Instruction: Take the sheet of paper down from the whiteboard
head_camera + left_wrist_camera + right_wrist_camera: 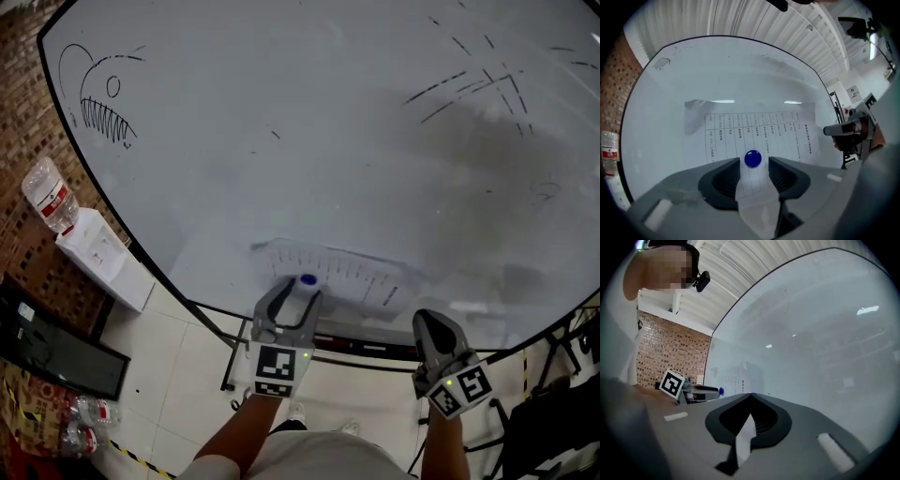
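A printed sheet of paper [754, 129] hangs on the whiteboard [281, 141], and a round blue magnet [753, 158] sits on its lower part. My left gripper [753, 162] points at the board, open, with the magnet in the gap between its fingertips and space on both sides. In the head view the sheet [347, 272] is near the board's lower edge, with the left gripper [298, 287] at the magnet [307, 280]. My right gripper [433, 324] hovers to the right of the sheet, shut and empty [751, 394]. In its own view I see the left gripper [701, 392] far left.
A fish sketch [98, 94] and smudged marker strokes [478, 89] mark the board. At left a water bottle [49, 195] lies on a white box [98, 248] by a brick wall. More bottles [80, 422] lie on the tiled floor. Black stands [562, 375] are at right.
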Tool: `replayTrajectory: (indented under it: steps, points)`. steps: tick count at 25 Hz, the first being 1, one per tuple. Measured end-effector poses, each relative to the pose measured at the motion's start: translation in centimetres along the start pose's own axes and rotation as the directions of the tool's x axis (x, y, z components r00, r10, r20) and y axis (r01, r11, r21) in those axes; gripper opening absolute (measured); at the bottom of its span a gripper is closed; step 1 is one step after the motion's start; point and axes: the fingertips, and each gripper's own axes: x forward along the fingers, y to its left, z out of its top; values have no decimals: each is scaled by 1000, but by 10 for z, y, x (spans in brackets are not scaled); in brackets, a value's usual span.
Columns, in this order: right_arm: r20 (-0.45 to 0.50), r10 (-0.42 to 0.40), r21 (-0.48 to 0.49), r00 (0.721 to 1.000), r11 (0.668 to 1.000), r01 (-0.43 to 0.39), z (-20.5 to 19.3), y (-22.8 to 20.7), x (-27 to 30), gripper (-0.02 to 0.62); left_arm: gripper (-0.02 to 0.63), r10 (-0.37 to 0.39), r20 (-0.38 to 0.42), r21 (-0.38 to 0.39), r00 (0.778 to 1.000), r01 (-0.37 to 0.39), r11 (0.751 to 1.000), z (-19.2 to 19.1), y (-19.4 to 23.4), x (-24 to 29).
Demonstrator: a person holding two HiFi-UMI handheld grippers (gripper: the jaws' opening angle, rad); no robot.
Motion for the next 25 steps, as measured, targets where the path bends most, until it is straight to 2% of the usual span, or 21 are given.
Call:
replayTrajectory:
  steps: [4,8,17,20,21,23,25]
  points:
    - [-2,25,1,1000,1000,-25,2,-2,1,3,201,47,-10,4,999,-47,999,3,2,6]
    - [6,45,-8,999,999,-45,5,-1,6,3,165,74,-14,4,997,-74,997,5,3,9]
    - [17,42,-13,999,999,-42,9,-3,10,3,129,82,-16,12,996,-82,997,5,3,9]
    - [30,28,-49,999,998,-26,11,-5,8,3,129,71,-10,3,997,-71,997,5,3,8]
    - [30,28,-71,999,997,-26,12,-5,8,11,129,68,-9,0,998,-68,998,5,4,9]
    - [14,37,-121,999,992,-35,11,-3,10,127,128,63,-5,-6,998,-63,998,6,4,9]
    - [0,46,-164,999,985,-46,11,0,15,159,129,60,-2,-9,998,-60,998,6,4,9]
